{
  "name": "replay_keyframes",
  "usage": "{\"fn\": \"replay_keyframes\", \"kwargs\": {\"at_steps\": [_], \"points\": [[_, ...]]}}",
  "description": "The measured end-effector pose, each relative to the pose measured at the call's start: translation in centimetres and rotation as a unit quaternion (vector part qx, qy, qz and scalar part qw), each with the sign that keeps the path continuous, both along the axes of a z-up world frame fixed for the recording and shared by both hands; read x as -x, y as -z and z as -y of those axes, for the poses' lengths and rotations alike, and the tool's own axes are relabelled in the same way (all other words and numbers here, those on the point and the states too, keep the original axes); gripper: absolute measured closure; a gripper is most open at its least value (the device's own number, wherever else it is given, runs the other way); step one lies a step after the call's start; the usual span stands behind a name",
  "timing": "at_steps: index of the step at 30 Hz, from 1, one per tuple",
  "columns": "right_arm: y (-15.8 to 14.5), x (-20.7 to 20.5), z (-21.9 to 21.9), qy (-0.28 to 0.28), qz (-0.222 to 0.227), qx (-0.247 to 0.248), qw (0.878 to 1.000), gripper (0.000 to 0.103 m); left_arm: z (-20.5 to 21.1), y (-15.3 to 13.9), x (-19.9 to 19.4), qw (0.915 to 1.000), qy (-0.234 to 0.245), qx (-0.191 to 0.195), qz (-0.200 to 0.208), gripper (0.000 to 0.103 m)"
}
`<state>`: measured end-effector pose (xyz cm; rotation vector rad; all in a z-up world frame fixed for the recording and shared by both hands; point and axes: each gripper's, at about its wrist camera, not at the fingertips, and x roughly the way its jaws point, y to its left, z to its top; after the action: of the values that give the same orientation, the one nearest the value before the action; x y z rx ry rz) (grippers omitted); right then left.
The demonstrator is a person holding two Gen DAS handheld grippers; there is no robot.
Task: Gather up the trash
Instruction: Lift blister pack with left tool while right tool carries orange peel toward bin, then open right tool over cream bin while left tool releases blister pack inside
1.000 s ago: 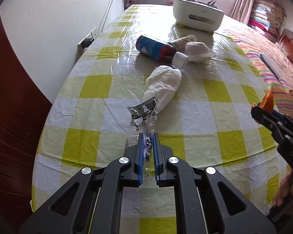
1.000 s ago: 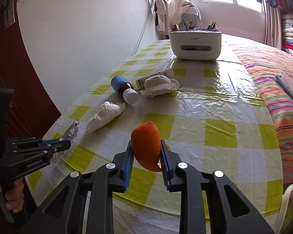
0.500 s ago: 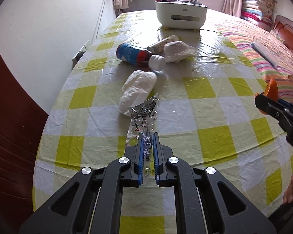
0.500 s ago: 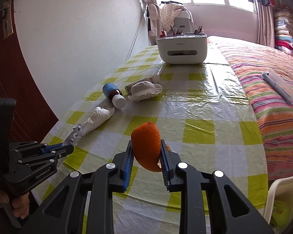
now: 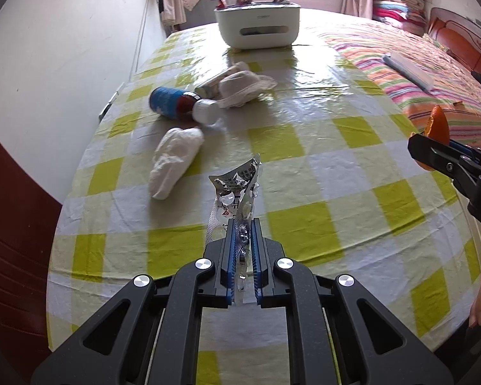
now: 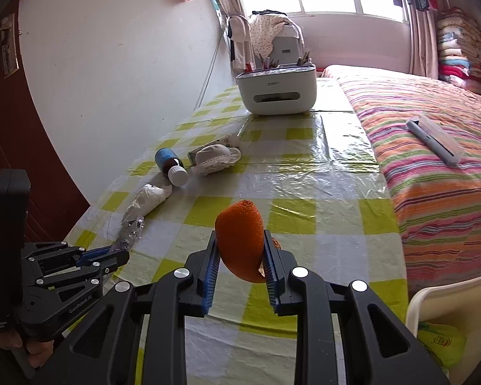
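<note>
Silver foil is projecting from the left gripper point(image 5: 243, 240), whose blue pads are clamping the lower end of a crumpled, emptied silver blister pack point(image 5: 237, 189) above the near edge of the yellow-and-white checked tabletop point(image 5: 304, 173). That pack is thin, light and springy, so the pinch low on the strip is looking adequate, though the free end is liable to flex. An orange curved piece of fruit peel point(image 6: 240, 240) is sitting squeezed between the pads of the right gripper point(image 6: 240, 256), also clear of the cloth; it is soft, and a grip across its middle is suiting it. A white crumpled tissue wad point(image 5: 174, 160) is lying near the left edge, light and compressible, best taken at its bulk. Beyond it a blue-labelled brown bottle with a white cap point(image 5: 179, 107) is lying on its side, touching what is probably a white lace-edged cloth point(image 5: 243, 88).
</note>
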<state>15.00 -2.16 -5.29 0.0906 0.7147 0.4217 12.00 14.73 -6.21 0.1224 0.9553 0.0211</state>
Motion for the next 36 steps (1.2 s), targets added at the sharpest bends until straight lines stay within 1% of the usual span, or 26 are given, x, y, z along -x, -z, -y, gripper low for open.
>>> {"fn": "replay_keyframes", "kwargs": {"at_steps": [9,21,36], "points": [[-0.5,0.6,3.0,0.025,0.005,-0.007,1.0,0.078,3.8,-0.7,0.4,0.9992,0.037,0.002,0.014,0.094],[-0.9,1.9,7.3,0.06,0.01,-0.013,0.998,0.078,9.1,-1.3,1.1,0.9959,0.086,0.011,0.027,0.094],[-1.4,3.7,12.5,0.105,0.022,-0.024,0.994,0.078,15.0,-1.9,2.6,0.9891,0.139,-0.012,0.046,0.094]]}}
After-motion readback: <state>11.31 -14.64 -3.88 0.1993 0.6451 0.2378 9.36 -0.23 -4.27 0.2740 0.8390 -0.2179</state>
